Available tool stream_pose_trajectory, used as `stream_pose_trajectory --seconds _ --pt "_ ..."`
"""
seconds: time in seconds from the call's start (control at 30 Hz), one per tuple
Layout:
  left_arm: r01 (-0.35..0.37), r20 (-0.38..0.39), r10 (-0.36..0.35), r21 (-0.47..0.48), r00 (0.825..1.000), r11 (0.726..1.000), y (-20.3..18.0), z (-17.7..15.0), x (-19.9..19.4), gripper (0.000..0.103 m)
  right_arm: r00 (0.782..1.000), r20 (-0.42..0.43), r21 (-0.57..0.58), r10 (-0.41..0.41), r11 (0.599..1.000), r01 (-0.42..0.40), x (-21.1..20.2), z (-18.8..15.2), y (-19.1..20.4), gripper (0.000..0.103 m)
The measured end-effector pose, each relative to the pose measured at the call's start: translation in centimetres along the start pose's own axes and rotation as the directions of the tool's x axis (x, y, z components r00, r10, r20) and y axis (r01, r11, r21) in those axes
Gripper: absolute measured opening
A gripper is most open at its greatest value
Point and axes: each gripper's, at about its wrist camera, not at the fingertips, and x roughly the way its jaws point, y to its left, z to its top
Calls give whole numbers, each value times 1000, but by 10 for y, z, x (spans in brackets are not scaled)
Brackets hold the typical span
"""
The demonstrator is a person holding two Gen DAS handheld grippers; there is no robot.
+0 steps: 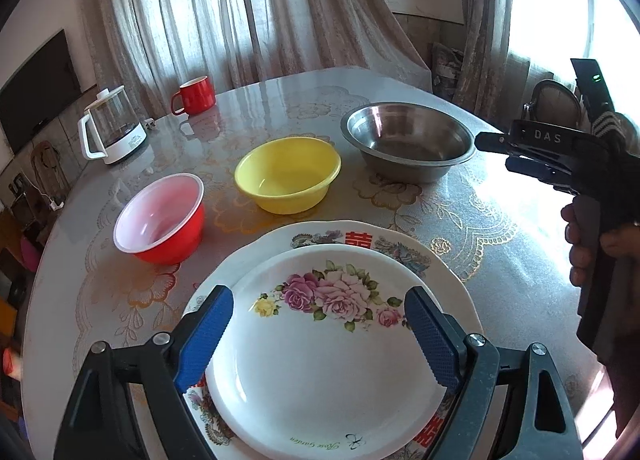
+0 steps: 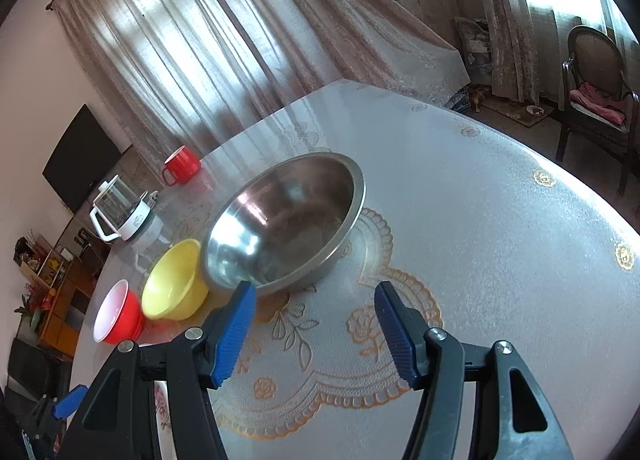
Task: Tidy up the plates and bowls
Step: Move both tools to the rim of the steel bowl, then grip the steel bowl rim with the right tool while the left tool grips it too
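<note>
Plates (image 1: 320,360) stacked (lower one mostly hidden), tongs (image 1: 320,340) apart.

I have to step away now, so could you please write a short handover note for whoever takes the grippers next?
Left gripper: open, above the rose plate, which sits on the larger plate.
Right gripper: open, empty, near the steel bowl.
Done: plates stacked.
Left: the red bowl, yellow bowl and steel bowl stand separate; they probably still need nesting.
</note>
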Motion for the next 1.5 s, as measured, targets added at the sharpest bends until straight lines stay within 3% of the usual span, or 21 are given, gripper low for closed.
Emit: stream_pose_trajectory --seconds 0.23,0.33,0.7,0.9,1.0,1.17,1.27,1.37,1.5 --pt "106 -17 -107 -66 994 992 2 20 11 88 1000 -8 83 -21 996 21 33 33 -20 67" --pt "181 -35 -187 -118 982 976 4 32 21 88 999 -30 101 -33 994 36 46 41 -25 67" --pt "313 6 -318 -188 948 931 1 91 59 87 988 -121 42 -98 994 104 88 58 -23 67" --pt "327 1 -333 -187 943 926 0 125 93 81 971 -131 -21 -200 980 199 91 60 -29 69" --pt "326 -7 -333 -188 943 927 1 137 108 81 970 -137 -19 -202 979 202 91 60 -35 74" --pt "314 -33 -325 -187 945 931 2 157 134 81 956 -116 -75 -270 962 263 87 62 -33 75" --pt "305 -55 -319 -174 946 936 -4 163 147 81 957 -128 -81 -261 964 253 85 63 -36 75" --pt "292 -68 -302 -127 951 948 -15 166 152 72 958 -139 -79 -250 967 241 80 62 -37 70" --pt "290 -104 -300 -103 948 952 -27 171 168 72 956 -157 -72 -247 969 238 72 59 -39 57"
